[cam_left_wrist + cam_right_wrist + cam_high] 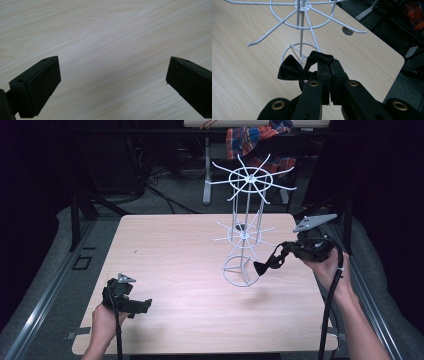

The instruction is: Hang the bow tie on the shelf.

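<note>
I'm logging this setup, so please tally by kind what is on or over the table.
White wire rack with hooked arms: 1
Black fabric bow tie: 1, held in the right gripper
Handheld black two-jaw grippers: 2, counting the left gripper
Total: 4

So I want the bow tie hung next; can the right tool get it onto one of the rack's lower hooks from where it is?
Probably yes. The right tool, shut on the bow tie, is held just beside the white wire rack, and nothing stands between them on the table.
</note>
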{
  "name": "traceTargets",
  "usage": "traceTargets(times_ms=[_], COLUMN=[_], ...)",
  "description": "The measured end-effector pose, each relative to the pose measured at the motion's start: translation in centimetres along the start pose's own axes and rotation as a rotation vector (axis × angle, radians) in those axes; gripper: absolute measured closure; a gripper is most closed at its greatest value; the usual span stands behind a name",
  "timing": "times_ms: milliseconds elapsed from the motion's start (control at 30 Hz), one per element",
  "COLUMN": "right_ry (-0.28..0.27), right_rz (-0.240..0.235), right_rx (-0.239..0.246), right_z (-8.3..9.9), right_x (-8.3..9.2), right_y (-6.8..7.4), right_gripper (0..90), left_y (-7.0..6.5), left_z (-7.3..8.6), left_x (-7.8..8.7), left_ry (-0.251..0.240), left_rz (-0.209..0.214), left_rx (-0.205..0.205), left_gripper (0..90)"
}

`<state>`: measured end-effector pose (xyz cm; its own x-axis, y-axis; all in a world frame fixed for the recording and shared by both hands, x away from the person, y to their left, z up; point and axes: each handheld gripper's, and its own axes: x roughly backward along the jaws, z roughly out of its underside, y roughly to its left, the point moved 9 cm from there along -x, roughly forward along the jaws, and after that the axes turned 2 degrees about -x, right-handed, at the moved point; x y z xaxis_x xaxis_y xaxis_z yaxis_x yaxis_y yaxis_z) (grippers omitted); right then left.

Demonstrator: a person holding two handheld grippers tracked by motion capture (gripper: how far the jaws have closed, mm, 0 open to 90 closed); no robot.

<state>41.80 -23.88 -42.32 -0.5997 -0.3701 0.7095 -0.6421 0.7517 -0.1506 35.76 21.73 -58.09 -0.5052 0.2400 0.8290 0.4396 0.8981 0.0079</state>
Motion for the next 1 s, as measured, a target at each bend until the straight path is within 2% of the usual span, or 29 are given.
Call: traceTargets(times_ms=[467, 1000], right_ry=[-0.007, -0.01], right_rz=[-0.002, -0.04], right_rx=[0.013, 0.011], right_z=[-0.7, -1.2], right_x=[-0.3, -1.6], right_y=[-0.4, -0.7], right_gripper=[88.8, 88.8], left_y=[0.0, 0.0], left_z=[0.0, 0.0], left_x=[0.0, -0.1], left_ry=[0.001, 0.003], left_rz=[0.001, 0.0], left_rx=[-0.001, -0.003], left_gripper=[0.0, 0.0])
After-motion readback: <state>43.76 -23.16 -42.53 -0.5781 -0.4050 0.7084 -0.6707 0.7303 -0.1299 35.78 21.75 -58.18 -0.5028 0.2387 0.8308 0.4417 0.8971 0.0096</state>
